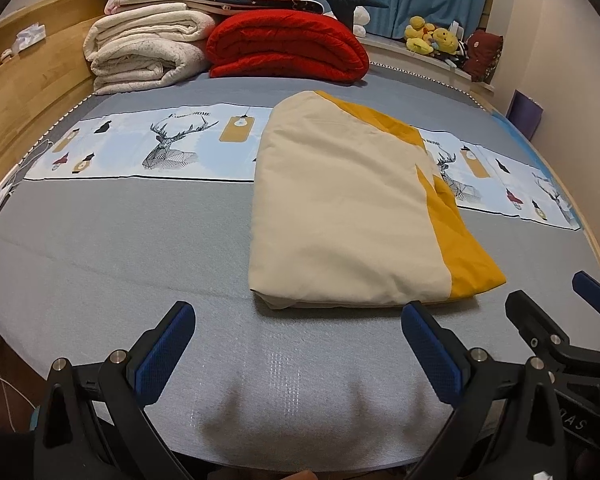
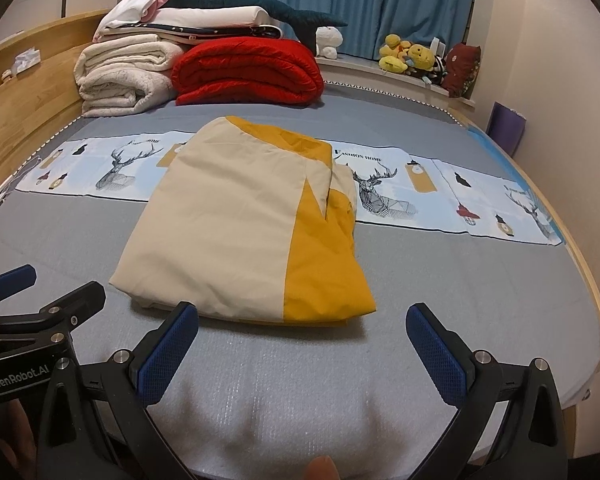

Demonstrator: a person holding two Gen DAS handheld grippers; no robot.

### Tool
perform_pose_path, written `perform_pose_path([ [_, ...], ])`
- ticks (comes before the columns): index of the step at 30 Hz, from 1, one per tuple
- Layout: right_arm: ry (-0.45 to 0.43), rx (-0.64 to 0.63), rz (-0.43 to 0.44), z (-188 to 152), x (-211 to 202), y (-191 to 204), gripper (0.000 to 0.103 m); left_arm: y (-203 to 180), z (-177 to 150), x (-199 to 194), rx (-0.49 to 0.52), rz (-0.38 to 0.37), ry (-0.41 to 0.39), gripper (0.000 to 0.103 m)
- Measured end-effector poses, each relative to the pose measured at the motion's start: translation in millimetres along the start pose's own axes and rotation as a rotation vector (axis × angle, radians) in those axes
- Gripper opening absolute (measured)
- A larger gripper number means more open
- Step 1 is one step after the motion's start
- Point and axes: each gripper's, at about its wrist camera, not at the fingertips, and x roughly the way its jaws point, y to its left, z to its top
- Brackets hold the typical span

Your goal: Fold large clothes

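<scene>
A cream and mustard-yellow cloth (image 1: pixel 352 208) lies folded into a long rectangle on the grey bed (image 1: pixel 120 248); it also shows in the right wrist view (image 2: pixel 240 232). My left gripper (image 1: pixel 296 320) is open and empty, just short of the cloth's near edge. My right gripper (image 2: pixel 302 324) is open and empty, at the cloth's near edge on its yellow side. The right gripper shows at the lower right of the left wrist view (image 1: pixel 556 304). The left gripper shows at the lower left of the right wrist view (image 2: pixel 48 288).
A printed deer strip (image 2: pixel 440 200) crosses the bed under the cloth. Folded white blankets (image 1: pixel 140 48) and a red quilt (image 1: pixel 288 48) are stacked at the far end by the wooden headboard (image 1: pixel 28 80). Plush toys (image 2: pixel 412 58) sit on the sill. A wall (image 2: pixel 572 100) runs along the right.
</scene>
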Motion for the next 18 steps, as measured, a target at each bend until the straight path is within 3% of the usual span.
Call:
perform_pose_path([
  [18, 0.0, 0.0, -0.001, 0.4, 0.3, 1.1, 0.103, -0.6, -0.4, 2.3, 0.0, -0.002, 0.004, 0.102],
])
